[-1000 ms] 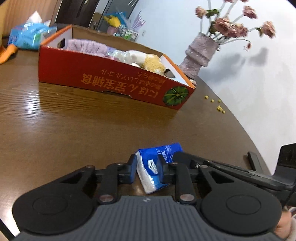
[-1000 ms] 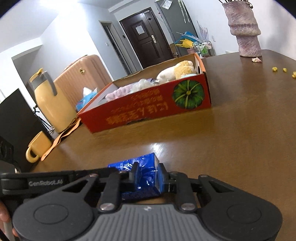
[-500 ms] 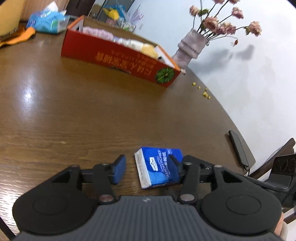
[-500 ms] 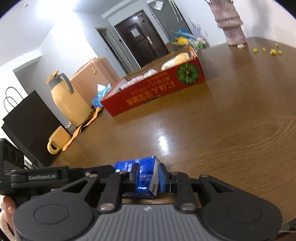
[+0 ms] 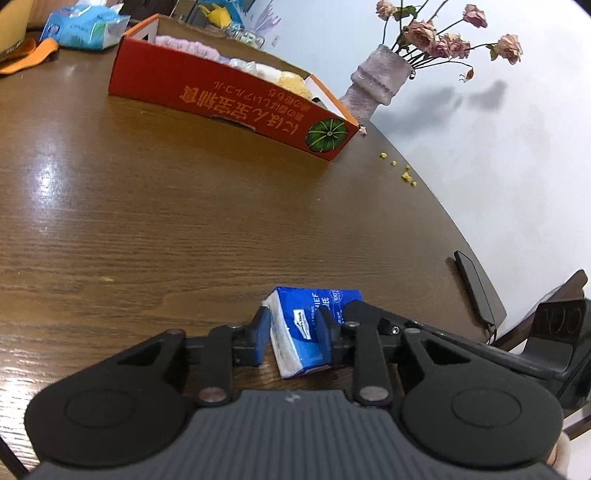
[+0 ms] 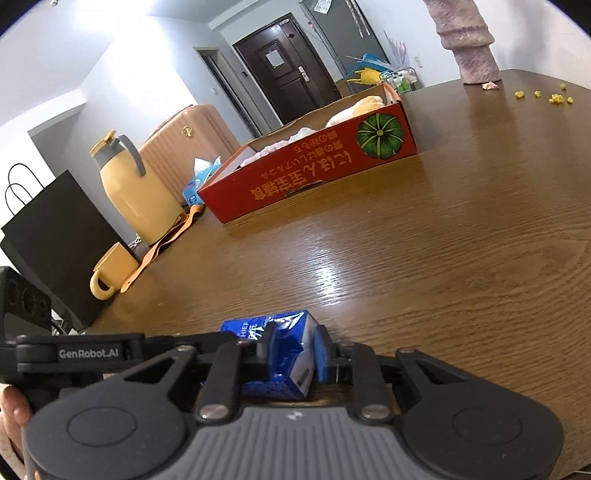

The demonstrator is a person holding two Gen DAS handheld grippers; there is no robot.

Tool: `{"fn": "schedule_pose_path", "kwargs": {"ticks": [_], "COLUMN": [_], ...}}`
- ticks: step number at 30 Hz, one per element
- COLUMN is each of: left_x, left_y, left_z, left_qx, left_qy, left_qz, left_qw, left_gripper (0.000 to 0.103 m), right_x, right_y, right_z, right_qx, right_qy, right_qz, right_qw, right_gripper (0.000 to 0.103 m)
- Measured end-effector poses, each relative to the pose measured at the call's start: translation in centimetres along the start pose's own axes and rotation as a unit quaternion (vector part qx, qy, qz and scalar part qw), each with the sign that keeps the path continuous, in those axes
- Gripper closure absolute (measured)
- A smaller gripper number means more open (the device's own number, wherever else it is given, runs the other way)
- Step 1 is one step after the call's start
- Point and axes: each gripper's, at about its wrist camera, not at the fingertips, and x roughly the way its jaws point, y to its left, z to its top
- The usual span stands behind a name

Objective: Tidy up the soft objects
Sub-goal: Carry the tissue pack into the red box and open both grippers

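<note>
Mostly bare wood table (image 5: 184, 221), red box (image 5: 236, 103).

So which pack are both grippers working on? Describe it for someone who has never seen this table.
On the brown wooden table, well in front of the long red cardboard box, lies a small blue tissue pack between both grippers' fingers. It is the only soft item outside the box, blue with white print.

– How is the light?
– Bright and even indoors; glare streaks the wooden table (image 5: 110, 221), and the flowers (image 5: 443, 33) cast soft shadows on the wall.
– Sharpness?
– Crisp centrally; fisheye bending and dark corners at the edges.
</note>
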Motion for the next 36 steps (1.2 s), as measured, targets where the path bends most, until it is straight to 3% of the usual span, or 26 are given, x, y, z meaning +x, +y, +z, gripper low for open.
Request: {"fn": "schedule_pose_path", "kwargs": {"ticks": [4, 8, 11, 13, 16, 20, 25, 28, 31, 34, 36], "left_x": [-0.3, -0.2, 0.1, 1.2, 5.1, 11.9, 18.4, 19.2, 19.1, 20.6, 20.9], "left_y": [-0.5, -1.1, -2.3, -3.0, -2.8, -1.0, 1.2, 2.1, 2.0, 2.0, 1.9], "left_z": [0.2, 3.0, 8.5, 13.1, 20.9, 27.8, 29.2, 28.5, 28.5, 28.8, 29.1], "left_qx": [0.03, 0.055, 0.089, 0.109, 0.109, 0.1, 0.111, 0.121, 0.139, 0.139, 0.126], "left_qy": [-0.018, -0.043, -0.081, -0.095, -0.078, -0.048, 0.002, 0.036, 0.042, 0.046, 0.041], "left_qz": [0.003, -0.002, -0.012, -0.015, -0.013, 0.007, 0.068, 0.081, 0.088, 0.104, 0.109], "left_qw": [0.9994, 0.9975, 0.9927, 0.9894, 0.9909, 0.9938, 0.9915, 0.9886, 0.9854, 0.9837, 0.9852], "left_gripper": [0.082, 0.085, 0.085, 0.085, 0.085, 0.085, 0.085, 0.085, 0.085, 0.086, 0.086], "right_x": [0.3, 0.6, 1.0, 2.0, 5.0, 11.5, 19.1, 21.1, 21.2, 23.2, 23.6], "right_y": [-0.2, 0.1, 0.8, 1.1, 0.3, -1.2, -3.1, -4.1, -3.9, -3.7, -3.9], "right_z": [0.3, 2.5, 7.1, 12.0, 18.8, 25.8, 27.6, 26.9, 26.5, 26.2, 26.1], "right_qx": [0.006, 0.001, -0.036, -0.064, -0.067, -0.088, -0.108, -0.092, -0.085, -0.107, -0.109], "right_qy": [-0.009, -0.034, -0.074, -0.101, -0.11, -0.105, -0.048, 0.004, 0.024, 0.05, 0.04], "right_qz": [0.004, -0.003, -0.007, -0.015, -0.032, -0.079, -0.109, -0.113, -0.107, -0.136, -0.139], "right_qw": [1.0, 0.999, 0.997, 0.993, 0.991, 0.987, 0.987, 0.989, 0.99, 0.984, 0.983], "right_gripper": [0.085, 0.086, 0.086, 0.086, 0.086, 0.087, 0.088, 0.088, 0.088, 0.088, 0.088]}}
